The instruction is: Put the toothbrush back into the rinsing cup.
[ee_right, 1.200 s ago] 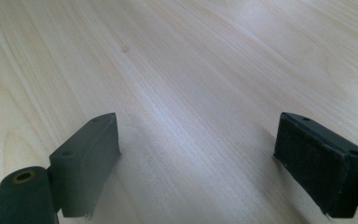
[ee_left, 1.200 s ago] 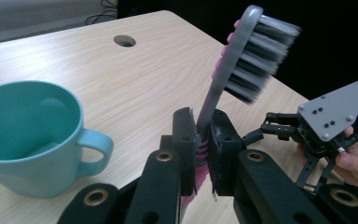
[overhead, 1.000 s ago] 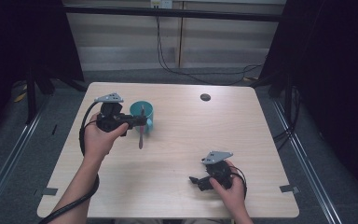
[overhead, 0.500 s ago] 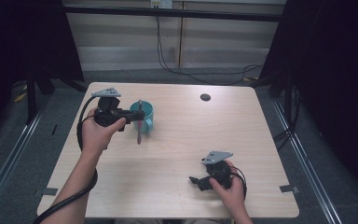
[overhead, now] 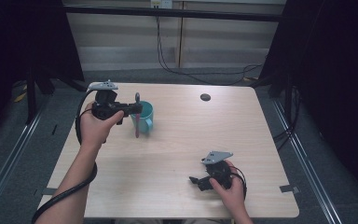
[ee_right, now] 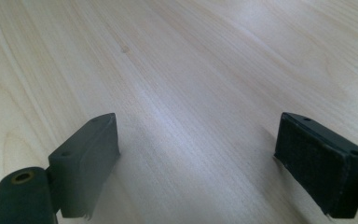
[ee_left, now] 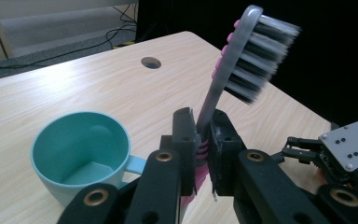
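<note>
A grey and pink toothbrush stands upright with my left gripper shut on its handle, bristles up. In the high view the toothbrush hangs just left of the teal mug, held by the left gripper above the table. The teal mug stands upright and empty, just below and left of the jaws. My right gripper rests low on the table near the front right, jaws wide apart with bare wood between them.
The light wooden table has a round cable hole at the back right. Dark curtains flank both sides. A black cable loops from the left gripper along the person's left forearm.
The left gripper has lifted the toothbrush and carried it up and back, closer to the mug's rim. The right gripper has stayed still.
</note>
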Demonstrator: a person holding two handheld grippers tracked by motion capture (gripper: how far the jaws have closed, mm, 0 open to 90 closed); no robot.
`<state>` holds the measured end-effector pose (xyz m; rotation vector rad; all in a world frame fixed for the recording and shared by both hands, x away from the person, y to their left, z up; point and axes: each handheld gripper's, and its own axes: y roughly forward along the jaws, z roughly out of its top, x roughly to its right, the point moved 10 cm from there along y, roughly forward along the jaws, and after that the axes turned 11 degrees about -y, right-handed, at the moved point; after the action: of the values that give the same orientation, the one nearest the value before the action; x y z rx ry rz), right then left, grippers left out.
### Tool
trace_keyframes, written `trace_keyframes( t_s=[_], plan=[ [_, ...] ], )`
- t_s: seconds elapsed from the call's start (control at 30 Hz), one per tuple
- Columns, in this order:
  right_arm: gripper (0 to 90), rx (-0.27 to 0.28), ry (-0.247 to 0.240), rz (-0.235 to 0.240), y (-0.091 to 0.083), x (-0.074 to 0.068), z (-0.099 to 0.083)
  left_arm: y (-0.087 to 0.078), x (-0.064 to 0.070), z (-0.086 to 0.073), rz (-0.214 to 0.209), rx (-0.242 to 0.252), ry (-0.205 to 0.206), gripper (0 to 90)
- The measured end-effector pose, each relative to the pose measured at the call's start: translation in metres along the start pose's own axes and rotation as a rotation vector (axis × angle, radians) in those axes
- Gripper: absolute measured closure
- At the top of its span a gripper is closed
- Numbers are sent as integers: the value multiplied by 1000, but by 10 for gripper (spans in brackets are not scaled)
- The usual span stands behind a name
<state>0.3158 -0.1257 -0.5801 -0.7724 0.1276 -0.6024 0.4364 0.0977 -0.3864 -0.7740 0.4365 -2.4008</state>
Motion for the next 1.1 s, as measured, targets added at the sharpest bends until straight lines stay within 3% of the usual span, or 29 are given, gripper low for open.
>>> trace_keyframes(
  t_s=[1.1],
  plan=[
    [128, 2, -5, 5, 0, -1, 0, -6, -11, 30, 39, 39, 6, 832]
  ],
)
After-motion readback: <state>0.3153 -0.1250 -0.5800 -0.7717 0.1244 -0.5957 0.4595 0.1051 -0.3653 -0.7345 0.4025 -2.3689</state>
